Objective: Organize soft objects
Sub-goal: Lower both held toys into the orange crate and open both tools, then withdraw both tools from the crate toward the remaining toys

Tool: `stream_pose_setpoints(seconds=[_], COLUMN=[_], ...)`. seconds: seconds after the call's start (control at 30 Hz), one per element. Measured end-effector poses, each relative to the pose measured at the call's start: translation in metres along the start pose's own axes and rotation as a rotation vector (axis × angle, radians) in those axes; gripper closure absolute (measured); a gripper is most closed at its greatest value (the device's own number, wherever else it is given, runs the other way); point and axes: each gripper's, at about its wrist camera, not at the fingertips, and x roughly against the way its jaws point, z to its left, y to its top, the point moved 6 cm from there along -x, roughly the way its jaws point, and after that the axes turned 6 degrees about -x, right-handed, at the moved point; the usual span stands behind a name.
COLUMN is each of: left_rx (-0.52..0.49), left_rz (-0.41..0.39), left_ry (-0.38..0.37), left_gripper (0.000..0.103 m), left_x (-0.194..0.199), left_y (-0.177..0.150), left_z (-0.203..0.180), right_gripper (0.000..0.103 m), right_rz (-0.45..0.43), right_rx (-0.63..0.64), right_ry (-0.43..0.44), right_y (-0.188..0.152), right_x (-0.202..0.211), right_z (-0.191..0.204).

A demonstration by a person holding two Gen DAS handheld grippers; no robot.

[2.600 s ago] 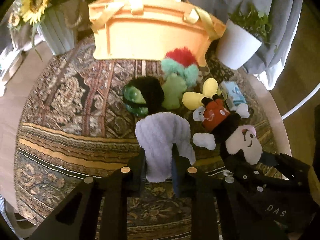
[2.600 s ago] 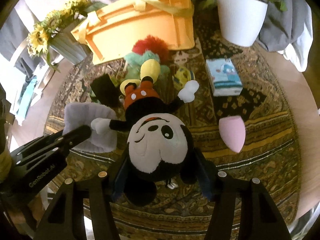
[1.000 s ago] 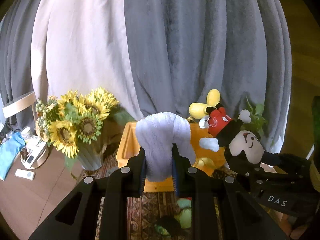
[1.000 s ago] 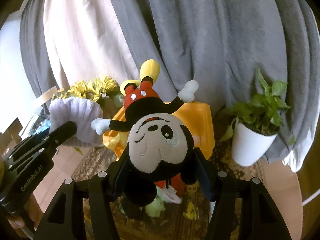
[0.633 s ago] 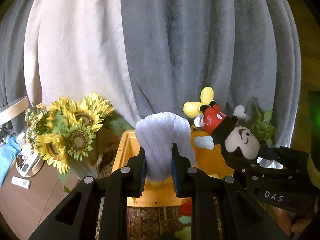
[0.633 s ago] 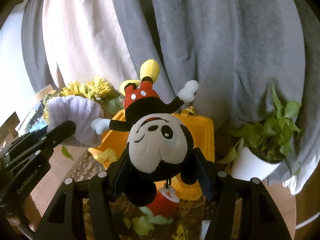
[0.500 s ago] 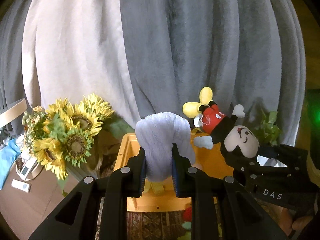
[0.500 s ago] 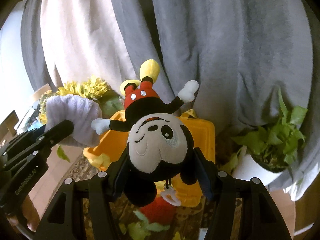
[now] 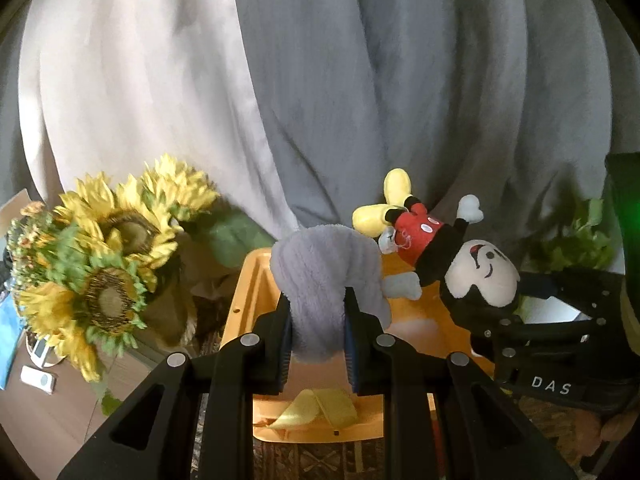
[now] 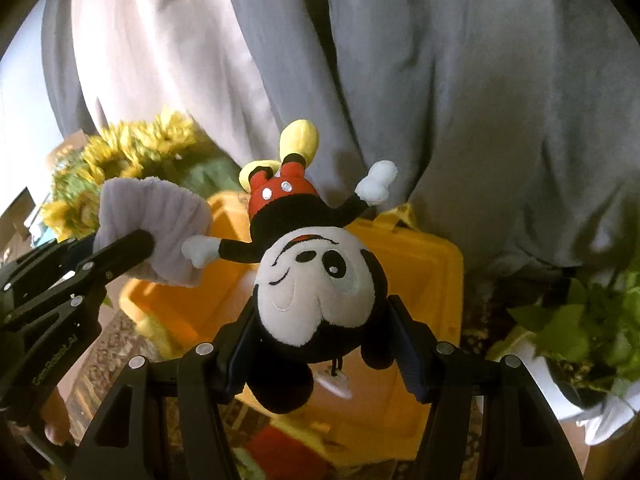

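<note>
Soft objects, two held, listed left to right.

Grey plush cloth [image 9: 320,280] — fleecy, folded, likely very light and fully compressible. It stands pinched between the pads of the left gripper [image 9: 317,340], whose jaws are closed tight on its lower part; the upper fold bulges above the fingertips and flops a little to the right. No slip risk apparent, since the pile gives the pads plenty to bite. Held in the air above the near-left part of the orange bin [image 9: 256,280].

Mouse plush toy [image 10: 320,280] — stuffed, light, limbs loose and free to swing. The head is the bulkiest and firmest part, so probably the soundest hold. Right gripper [image 10: 322,344] is clamped on that head from both sides, the face turned to the camera, the body and yellow shoes pointing away and up. A small clip hangs below the head and might snag on the rim. Held over the open orange bin, just beside the cloth.

Surroundings: sunflowers [image 9: 104,264] left of the bin, potted plant [image 10: 592,328] to its right, grey curtain [image 9: 400,100] behind.
</note>
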Motion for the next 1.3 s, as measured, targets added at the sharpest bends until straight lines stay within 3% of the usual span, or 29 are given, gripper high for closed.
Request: stream_pose_setpoints(seconds=[0.5, 0.6, 0.7, 0.77, 0.97, 1.3], left_rx=[-0.01, -0.007, -0.006, -0.015, -0.027, -0.045], left_rz=[0.235, 0.264, 0.265, 0.258, 0.245, 0.132], left_ry=[-0.049, -0.058, -0.052, -0.036, -0.015, -0.002], left_gripper=[0.076, 0.07, 0.055, 0.044, 0.037, 0.027], left_x=[-0.078, -0.086, -0.085, -0.083, -0.069, -0.02], left_y=[-0.031, -0.037, -0.039, -0.037, -0.036, -0.013], left_z=[0.0, -0.001, -0.002, -0.001, 0.002, 0.005], right_gripper=[0.04, 0.038, 0.035, 0.032, 0.028, 0.028], right_rz=[0.235, 0.262, 0.296, 0.295, 0.265, 0.069], right_rx=[0.017, 0.028, 0.054, 0.065, 0.053, -0.001], right_ry=[0.025, 0.025, 0.011, 0.001, -0.032, -0.121], right_y=[-0.019, -0.023, -0.027, -0.027, -0.024, -0.006], right_x=[-0.076, -0.083, -0.087, -0.087, -0.077, -0.007], right_z=[-0.009, -0.006, -0.003, -0.002, -0.004, -0.009])
